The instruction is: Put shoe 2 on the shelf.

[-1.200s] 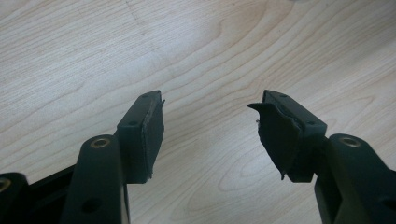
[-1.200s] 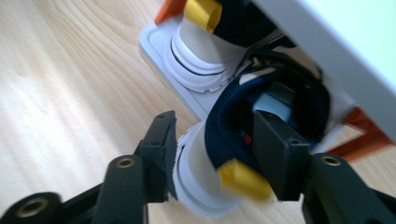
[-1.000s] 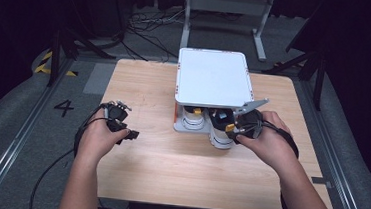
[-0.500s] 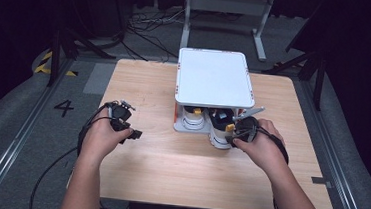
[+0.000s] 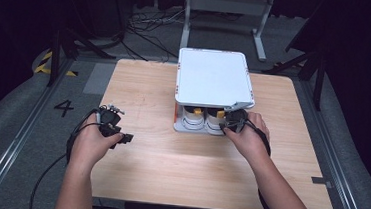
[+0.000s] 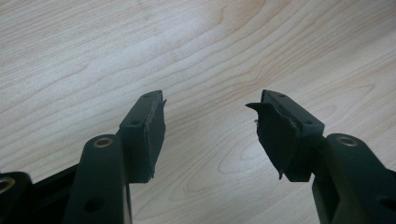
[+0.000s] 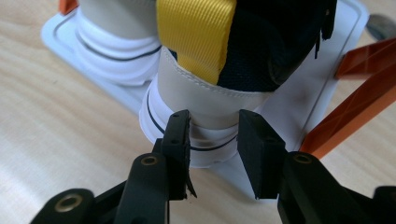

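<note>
A white two-level rack [image 5: 213, 76] stands mid-table, its flat top covering a pair of white shoes on the lower tray. In the right gripper view, the near shoe [image 7: 205, 88] shows a white heel, a yellow pull tab [image 7: 194, 32] and a dark lining. The second shoe [image 7: 116, 28] sits beside it. My right gripper [image 7: 212, 126] is at that heel's sole with its jaws a little apart, tips against the heel; in the high view the right gripper [image 5: 229, 124] sits at the rack's front right. My left gripper [image 6: 210, 121] is open over bare wood, and in the high view this left gripper [image 5: 123, 138] is well left of the rack.
The rack's white base tray [image 7: 299, 107] lies on the wooden table [image 5: 178, 169], with orange struts [image 7: 359, 93] at its right side. Black cables trail from both grippers off the near edge. A metal stand [image 5: 226, 7] is on the floor behind the table.
My right gripper has pushed the near shoe leftward and inward, from in front of the rack to under its top beside the other shoe. The left gripper has barely moved.
</note>
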A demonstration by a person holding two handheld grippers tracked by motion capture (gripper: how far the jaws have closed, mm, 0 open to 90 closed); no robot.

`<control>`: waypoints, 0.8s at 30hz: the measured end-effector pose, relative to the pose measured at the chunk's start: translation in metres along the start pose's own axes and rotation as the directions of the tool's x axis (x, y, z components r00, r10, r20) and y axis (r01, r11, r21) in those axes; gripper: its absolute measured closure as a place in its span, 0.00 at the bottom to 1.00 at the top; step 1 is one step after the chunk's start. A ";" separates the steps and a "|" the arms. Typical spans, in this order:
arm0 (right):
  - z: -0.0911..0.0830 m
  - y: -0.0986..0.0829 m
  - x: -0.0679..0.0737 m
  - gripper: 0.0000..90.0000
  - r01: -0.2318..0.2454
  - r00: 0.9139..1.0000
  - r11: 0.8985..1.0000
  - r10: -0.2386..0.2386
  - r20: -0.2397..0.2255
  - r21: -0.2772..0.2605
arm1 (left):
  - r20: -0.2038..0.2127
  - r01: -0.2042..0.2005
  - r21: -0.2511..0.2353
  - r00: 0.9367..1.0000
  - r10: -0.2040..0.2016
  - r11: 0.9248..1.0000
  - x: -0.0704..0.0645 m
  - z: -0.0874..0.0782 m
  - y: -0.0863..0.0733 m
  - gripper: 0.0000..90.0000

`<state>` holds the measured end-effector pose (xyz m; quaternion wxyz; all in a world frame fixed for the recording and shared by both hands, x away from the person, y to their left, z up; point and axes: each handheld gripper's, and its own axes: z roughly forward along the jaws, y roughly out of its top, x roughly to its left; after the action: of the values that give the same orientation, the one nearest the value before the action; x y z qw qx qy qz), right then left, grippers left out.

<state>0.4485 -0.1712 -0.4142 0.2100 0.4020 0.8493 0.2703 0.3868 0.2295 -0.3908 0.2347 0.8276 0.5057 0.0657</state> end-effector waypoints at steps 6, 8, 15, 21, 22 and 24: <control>0.007 -0.002 -0.001 0.77 0.009 0.999 0.998 -0.007 0.040 -0.057 | 0.003 -0.005 -0.001 1.000 0.005 1.000 -0.001 0.002 0.002 0.47; 0.008 -0.003 -0.001 0.75 0.019 0.999 0.997 -0.016 0.051 -0.072 | 0.007 -0.013 0.002 1.000 0.013 1.000 -0.001 0.002 0.003 0.47; -0.010 -0.008 -0.002 0.66 0.014 1.000 0.996 -0.014 0.001 -0.092 | 0.014 -0.016 -0.001 1.000 0.016 1.000 -0.001 0.004 0.007 0.47; -0.053 -0.011 -0.018 0.61 -0.027 0.998 0.990 0.020 -0.052 -0.136 | 0.022 -0.038 0.002 0.999 0.038 0.999 -0.006 0.006 0.010 0.46; -0.059 -0.012 -0.021 0.60 -0.032 0.998 0.990 0.024 -0.064 -0.138 | 0.023 -0.041 0.005 0.999 0.040 0.999 -0.007 0.006 0.010 0.46; -0.072 -0.015 -0.029 0.59 -0.047 0.997 0.988 0.036 -0.074 -0.149 | 0.019 -0.045 0.002 0.999 0.045 0.999 -0.007 0.005 0.011 0.46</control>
<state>0.4155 -0.2233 -0.3645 0.2038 0.3926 0.8248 0.3522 0.3940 0.2173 -0.3896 0.2369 0.8397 0.4847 0.0625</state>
